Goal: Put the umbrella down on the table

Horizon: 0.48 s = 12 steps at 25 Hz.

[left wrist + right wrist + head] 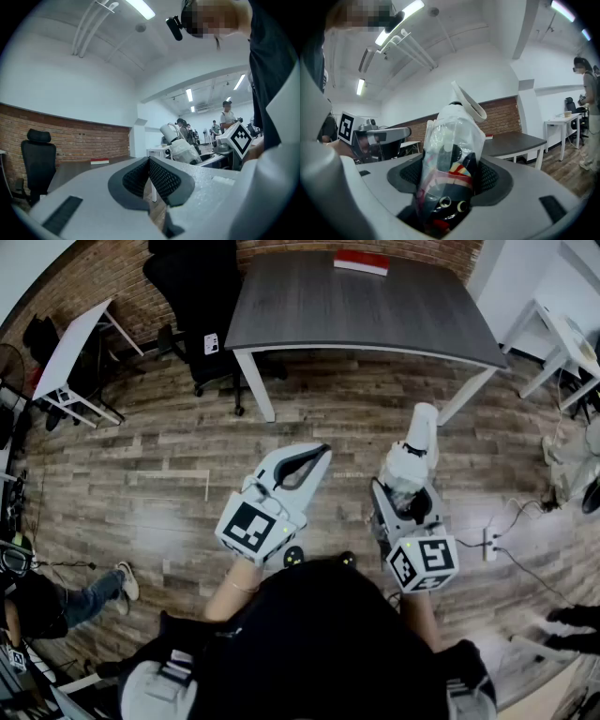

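The folded umbrella (413, 454), wrapped in a clear plastic sleeve with a white handle end, pokes forward out of my right gripper (405, 486). In the right gripper view the umbrella (450, 154) fills the gap between the jaws, whose pads press on its sides. My left gripper (319, 454) is held beside it, to the left, jaws shut with nothing between them. The left gripper view shows those pads meeting at the tip of the left gripper (149, 161). The dark grey table (356, 306) stands ahead, across a stretch of wooden floor.
A red book (361, 261) lies at the table's far edge. A black office chair (192, 287) stands left of the table. White desks (70, 348) flank the room on both sides. Cables and a power strip (487, 542) lie on the floor at right. Other people stand around.
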Each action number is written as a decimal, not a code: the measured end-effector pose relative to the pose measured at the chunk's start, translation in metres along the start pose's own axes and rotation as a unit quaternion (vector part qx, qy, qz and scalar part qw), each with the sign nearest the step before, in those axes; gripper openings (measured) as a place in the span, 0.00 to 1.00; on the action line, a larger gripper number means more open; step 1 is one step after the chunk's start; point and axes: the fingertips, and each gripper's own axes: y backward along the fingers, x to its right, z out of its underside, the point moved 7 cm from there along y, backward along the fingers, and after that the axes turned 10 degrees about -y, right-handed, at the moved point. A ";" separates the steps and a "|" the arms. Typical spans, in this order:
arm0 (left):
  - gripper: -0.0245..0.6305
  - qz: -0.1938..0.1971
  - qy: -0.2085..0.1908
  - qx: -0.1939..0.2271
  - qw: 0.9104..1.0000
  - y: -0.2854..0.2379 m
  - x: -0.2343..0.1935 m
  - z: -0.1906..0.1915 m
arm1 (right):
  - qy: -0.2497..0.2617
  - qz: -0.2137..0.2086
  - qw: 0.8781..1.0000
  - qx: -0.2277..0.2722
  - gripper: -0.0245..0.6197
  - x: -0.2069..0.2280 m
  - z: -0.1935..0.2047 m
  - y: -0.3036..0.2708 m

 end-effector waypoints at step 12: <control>0.03 -0.004 0.004 -0.003 1.000 -0.004 0.013 0.001 | -0.015 -0.004 1.000 0.009 0.49 0.010 -0.002 0.010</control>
